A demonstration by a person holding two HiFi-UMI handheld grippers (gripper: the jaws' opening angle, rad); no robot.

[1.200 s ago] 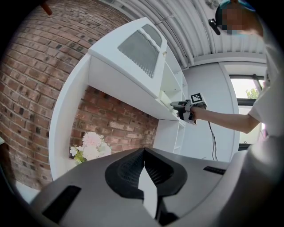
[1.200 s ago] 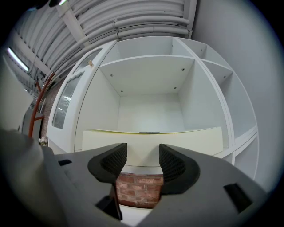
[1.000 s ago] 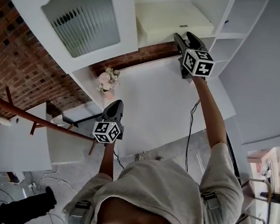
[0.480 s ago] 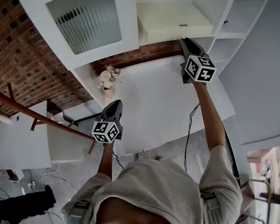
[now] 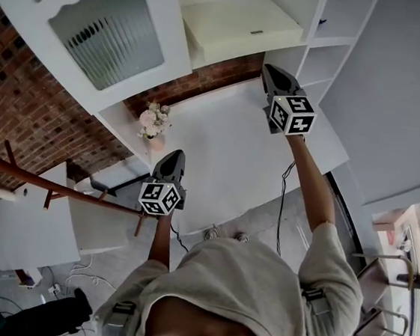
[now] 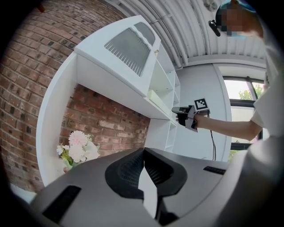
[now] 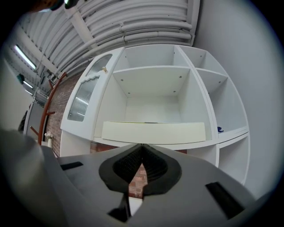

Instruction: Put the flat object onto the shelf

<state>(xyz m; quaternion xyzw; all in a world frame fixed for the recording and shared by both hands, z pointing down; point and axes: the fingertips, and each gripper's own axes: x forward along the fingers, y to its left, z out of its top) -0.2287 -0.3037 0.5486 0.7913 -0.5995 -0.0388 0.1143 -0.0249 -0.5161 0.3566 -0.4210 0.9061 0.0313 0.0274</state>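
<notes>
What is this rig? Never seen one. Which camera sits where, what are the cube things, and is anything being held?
No robot: a person holds a two-jaw gripper in each hand; the marker cubes are part of those grippers. The head view comes from a camera on the person's head, looking down at the left gripper and the right gripper. The two gripper views come from cameras riding on each gripper, looking along its jaws. Both pairs of jaws are together with nothing between them; the right ones have just been closing. Ahead stands a white shelf unit; a flat cream box lies on one shelf. Flowers stand on the white counter below.
</notes>
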